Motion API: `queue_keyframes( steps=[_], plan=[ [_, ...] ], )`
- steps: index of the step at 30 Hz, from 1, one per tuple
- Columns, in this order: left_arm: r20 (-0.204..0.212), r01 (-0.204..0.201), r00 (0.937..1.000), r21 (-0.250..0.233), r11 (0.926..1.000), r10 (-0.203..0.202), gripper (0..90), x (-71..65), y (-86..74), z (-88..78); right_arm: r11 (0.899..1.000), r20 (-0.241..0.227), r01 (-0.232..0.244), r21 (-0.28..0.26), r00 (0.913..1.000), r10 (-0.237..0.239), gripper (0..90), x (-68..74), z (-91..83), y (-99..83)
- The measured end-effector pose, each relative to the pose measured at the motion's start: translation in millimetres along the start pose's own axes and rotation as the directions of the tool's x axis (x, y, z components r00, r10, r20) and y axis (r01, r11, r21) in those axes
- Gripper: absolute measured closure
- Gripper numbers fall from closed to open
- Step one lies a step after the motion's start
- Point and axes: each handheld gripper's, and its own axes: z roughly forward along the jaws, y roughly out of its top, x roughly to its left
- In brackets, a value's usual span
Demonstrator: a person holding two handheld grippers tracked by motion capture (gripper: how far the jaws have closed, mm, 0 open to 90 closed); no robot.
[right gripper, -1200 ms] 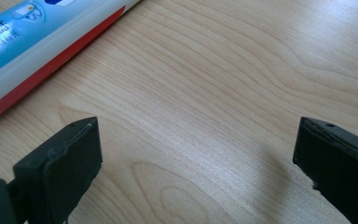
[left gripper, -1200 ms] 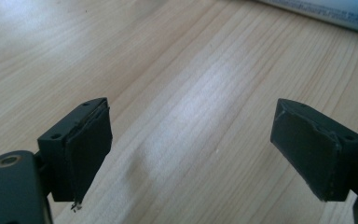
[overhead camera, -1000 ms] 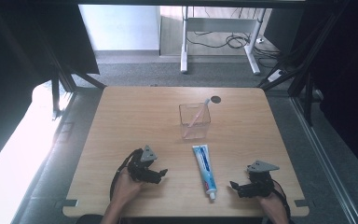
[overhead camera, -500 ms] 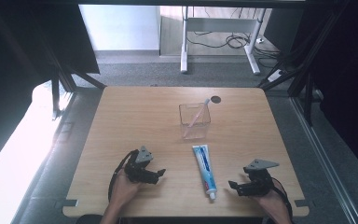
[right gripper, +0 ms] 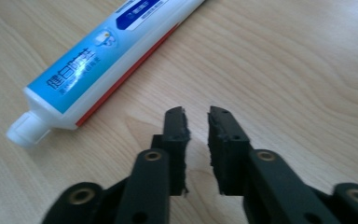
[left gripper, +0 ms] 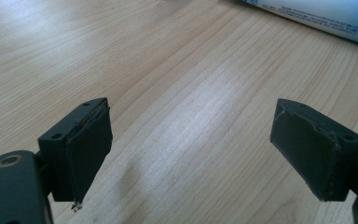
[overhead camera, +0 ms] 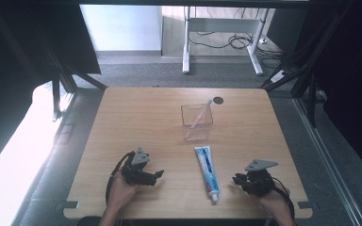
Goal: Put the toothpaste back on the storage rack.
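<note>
Toothpaste tube (right gripper: 107, 56) is the thing nearest the right gripper (right gripper: 196, 116), lying flat on the wooden table (right gripper: 298, 70) just ahead of its tips and off to their left, not touching them. The right gripper view shows the white cap (right gripper: 23, 130) close up, the blue and white side with writing, and a red edge underneath; in the high view the toothpaste tube (overhead camera: 207, 170) is small and its writing is too tiny to read. The right gripper's jaws have just been closing and now stand almost together, with a thin gap and nothing between them. The left gripper (left gripper: 191, 149) has its jaws spread wide over bare wood, holding nothing, and in its view a bit of the toothpaste tube (left gripper: 326, 16) peeks in far ahead at the top right. From the high view, the right gripper (overhead camera: 238, 179) and the left gripper (overhead camera: 159, 174) both sit low near the person's edge of the table (overhead camera: 136, 117), pointing toward each other with the tube between them. Each hand comes in from the bottom, the left hand (overhead camera: 120, 190) and the right hand (overhead camera: 271, 197) resting low. Farther away, past the tube, stands a clear box (overhead camera: 196, 121) with a pink toothbrush (overhead camera: 199, 117) leaning inside it.
</note>
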Motion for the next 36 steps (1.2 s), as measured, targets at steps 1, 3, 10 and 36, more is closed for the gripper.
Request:
queue_keyframes(
  steps=[1,3,10,36],
  plan=[
    [-0.001,0.005,1.0000,0.001,1.0000,-0.005,13.0,-0.2,-0.5,-0.7,1.000,-0.013,-0.001,0.007,0.9999,0.001,82.1,0.3,1.6,0.6],
    [-0.003,0.005,1.0000,0.000,1.0000,-0.005,13.0,0.2,-0.8,-1.3,1.000,-0.038,-0.009,0.007,0.9992,0.009,86.5,1.2,3.9,1.9],
    [-0.005,-0.006,1.0000,0.004,1.0000,0.006,13.1,-0.4,-0.6,-1.1,0.998,-0.134,0.037,-0.049,0.9900,-0.043,90.0,11.3,2.2,16.3],
    [-0.001,-0.024,0.9997,0.001,0.9997,0.024,13.3,-2.4,2.1,-3.6,0.989,-0.286,0.145,0.025,0.9490,-0.132,90.0,61.5,49.8,49.3]
  ],
)
